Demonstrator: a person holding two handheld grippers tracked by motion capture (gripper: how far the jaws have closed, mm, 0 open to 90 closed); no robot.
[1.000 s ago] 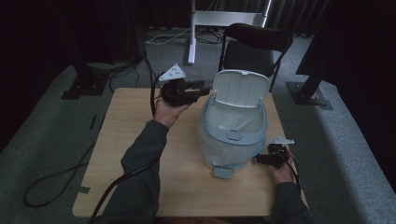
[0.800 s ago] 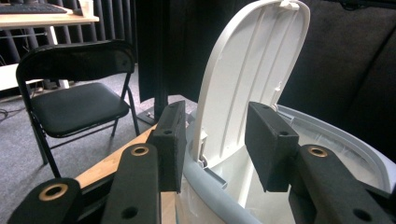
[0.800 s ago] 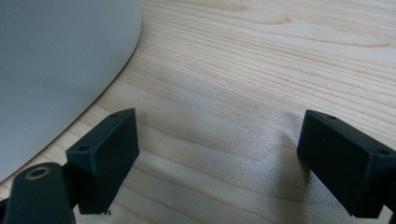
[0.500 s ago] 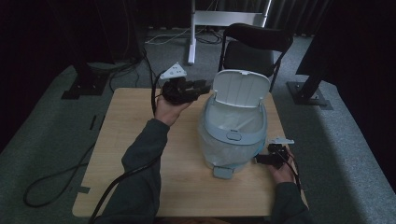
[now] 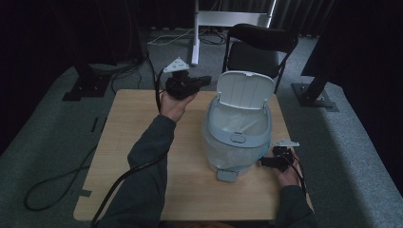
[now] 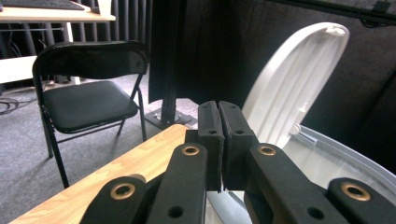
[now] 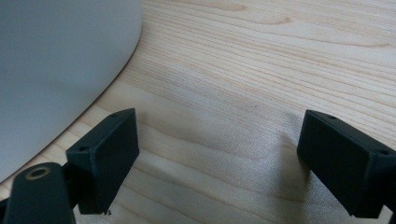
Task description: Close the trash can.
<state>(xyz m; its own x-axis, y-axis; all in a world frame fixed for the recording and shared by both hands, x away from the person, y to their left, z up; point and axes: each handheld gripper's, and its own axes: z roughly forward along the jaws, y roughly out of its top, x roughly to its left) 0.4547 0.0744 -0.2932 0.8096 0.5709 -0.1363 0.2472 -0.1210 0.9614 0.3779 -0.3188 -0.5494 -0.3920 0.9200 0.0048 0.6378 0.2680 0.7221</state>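
Bin (image 5: pixel 237 137) stood near tabletop's right edge, lid (image 5: pixel 245 89) up. Left gripper (image 5: pixel 202 80), raised beside lid, jaws just closed on nothing; right gripper (image 5: pixel 263 162) w/ jaws wide by bin's base. Next, prob.: push lid down.

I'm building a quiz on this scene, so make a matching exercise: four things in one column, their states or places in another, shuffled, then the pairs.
Things:
1. left gripper
2. right gripper
3. bin lid
4. folding chair

States or places:
A. stands on the floor beyond the table
B. tipped up, open
C. jaws wide apart, low over the tabletop beside the bin
D. jaws together, nothing between them

Pairs: 1-D, 2-C, 3-B, 4-A
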